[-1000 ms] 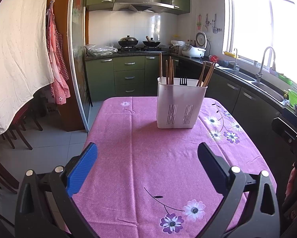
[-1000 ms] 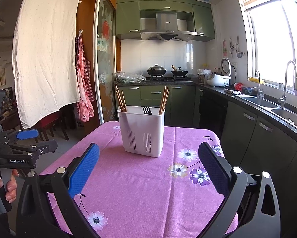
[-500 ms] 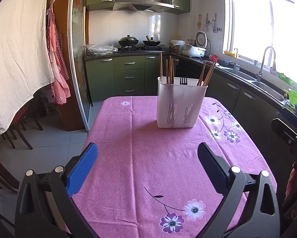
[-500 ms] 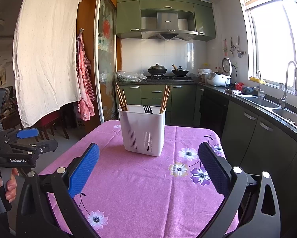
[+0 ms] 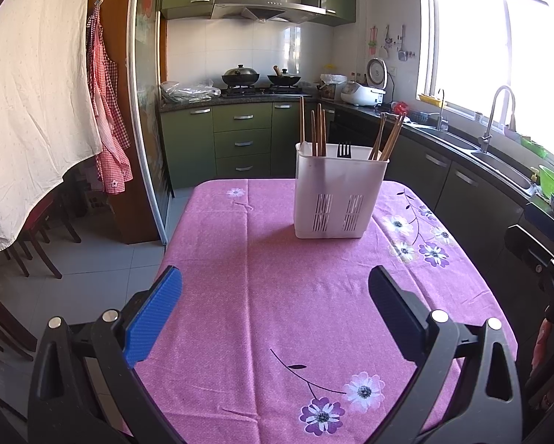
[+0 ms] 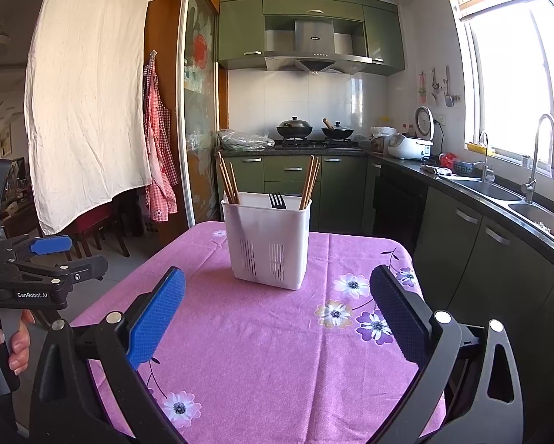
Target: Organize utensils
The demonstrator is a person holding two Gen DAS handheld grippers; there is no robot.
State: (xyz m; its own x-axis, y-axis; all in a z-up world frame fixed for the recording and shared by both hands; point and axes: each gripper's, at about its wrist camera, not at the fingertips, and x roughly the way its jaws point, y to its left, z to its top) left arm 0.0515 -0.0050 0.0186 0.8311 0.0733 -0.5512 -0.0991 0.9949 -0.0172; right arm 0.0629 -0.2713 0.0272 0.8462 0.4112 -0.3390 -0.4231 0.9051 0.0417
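Observation:
A white slotted utensil holder (image 5: 336,194) stands upright on the pink flowered tablecloth (image 5: 277,296); it also shows in the right wrist view (image 6: 269,240). Wooden chopsticks (image 5: 315,129) stand in its left part, more chopsticks (image 5: 388,135) lean in its right part, and a black fork (image 5: 344,149) sits in the middle. My left gripper (image 5: 275,296) is open and empty, well short of the holder. My right gripper (image 6: 277,296) is open and empty, just in front of the holder. The left gripper also shows at the left edge of the right wrist view (image 6: 51,255).
The table's left edge drops to a tiled floor (image 5: 91,259) with dark chairs (image 5: 36,244). A green kitchen counter with a sink (image 6: 499,192) runs along the right. A white cloth (image 6: 88,103) hangs at the left.

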